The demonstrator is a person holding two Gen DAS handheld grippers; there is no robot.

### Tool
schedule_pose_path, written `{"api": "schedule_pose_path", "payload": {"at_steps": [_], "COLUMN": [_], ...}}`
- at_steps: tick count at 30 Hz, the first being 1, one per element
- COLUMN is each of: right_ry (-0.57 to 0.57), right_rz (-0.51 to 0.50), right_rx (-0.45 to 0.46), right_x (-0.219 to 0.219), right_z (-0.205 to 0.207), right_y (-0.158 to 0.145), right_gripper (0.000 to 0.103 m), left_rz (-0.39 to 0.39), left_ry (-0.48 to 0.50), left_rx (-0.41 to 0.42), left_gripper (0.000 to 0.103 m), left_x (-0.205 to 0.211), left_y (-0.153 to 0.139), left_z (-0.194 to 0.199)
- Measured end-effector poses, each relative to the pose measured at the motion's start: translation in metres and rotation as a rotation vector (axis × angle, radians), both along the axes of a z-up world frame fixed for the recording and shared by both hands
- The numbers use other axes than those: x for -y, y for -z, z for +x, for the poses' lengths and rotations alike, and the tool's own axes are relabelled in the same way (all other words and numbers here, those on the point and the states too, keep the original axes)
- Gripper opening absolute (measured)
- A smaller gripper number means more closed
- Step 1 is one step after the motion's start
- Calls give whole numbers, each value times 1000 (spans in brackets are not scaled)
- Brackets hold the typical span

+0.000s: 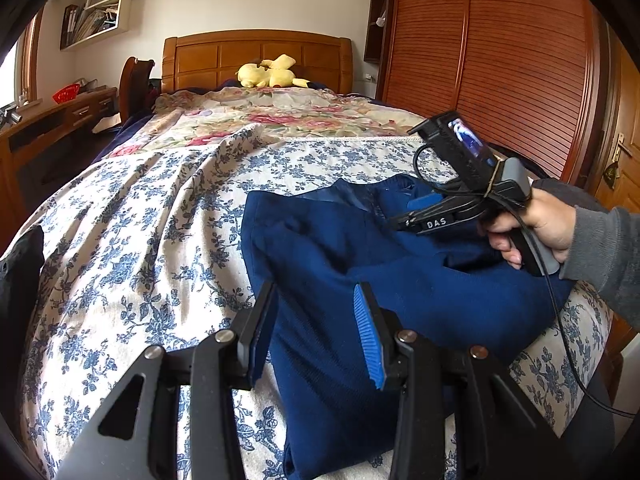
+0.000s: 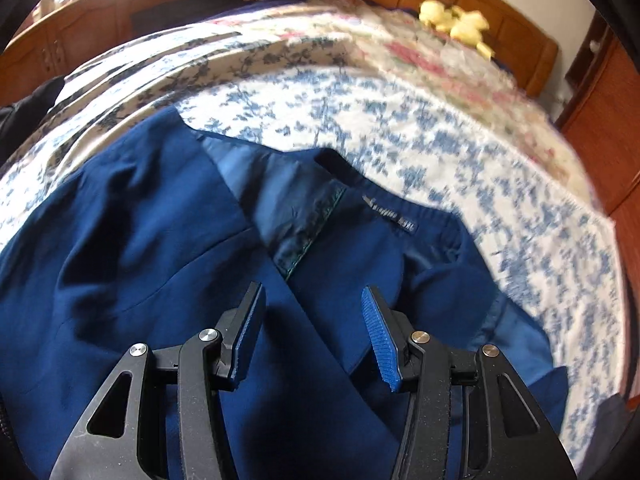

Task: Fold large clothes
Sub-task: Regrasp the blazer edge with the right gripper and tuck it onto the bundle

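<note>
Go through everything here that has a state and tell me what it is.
Navy garment: partly folded, collar exposed, on the bed.
Left hand-held gripper: open, empty, over the garment.
Right hand-held gripper: open, empty, above the collar.
Bedspread: wrinkled.
Wardrobe door: closed.

garment [image 2: 168, 240]: deep navy blue, plain, with a shinier blue lining at the collar
bed sheet [image 1: 132, 216]: cream white, printed with small blue flowers
quilt [image 1: 256, 114]: pale, with pink and red roses and green leaves
plush toy [image 1: 268, 73]: soft yellow
headboard [image 1: 256, 50]: orange-brown wood
wardrobe doors [image 1: 500, 64]: reddish-brown slats
fingers [image 2: 380, 340]: black, with ribbed blue pads
sleeve [image 1: 608, 252]: grey
</note>
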State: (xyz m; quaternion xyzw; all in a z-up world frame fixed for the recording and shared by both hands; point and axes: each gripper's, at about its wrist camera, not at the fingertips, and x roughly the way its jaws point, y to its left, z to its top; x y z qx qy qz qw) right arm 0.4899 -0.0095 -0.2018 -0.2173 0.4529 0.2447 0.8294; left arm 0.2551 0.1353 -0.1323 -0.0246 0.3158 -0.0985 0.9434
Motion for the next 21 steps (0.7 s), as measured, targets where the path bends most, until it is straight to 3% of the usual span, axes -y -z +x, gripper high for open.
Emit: {"api": "schedule_pose_path", "payload": {"at_steps": [8, 9, 11, 12, 16, 21], "right_ry": [6, -6, -68, -93, -118, -101], "right_rz": [55, 58, 58, 45, -30, -39], "right_rx": [-143, -157, -177, -172, 34, 179], "right_x": [6, 6, 2, -1, -13, -24], "right_z": [3, 2, -7, -10, -29, -12], "right_y": [19, 18, 15, 14, -6, -36], "right_gripper": [50, 46, 15, 7, 1, 1], "left_rz": [-1, -2, -2, -2, -1, 2], "left_ry": [8, 9, 9, 10, 9, 0], "left_rx": [-8, -8, -7, -7, -7, -16], "left_gripper": [38, 38, 38, 38, 38, 38], "left_x": [2, 2, 2, 2, 3, 2], "left_y": [1, 1, 1, 1, 1, 2], "left_z": [5, 5, 6, 6, 6, 7]}}
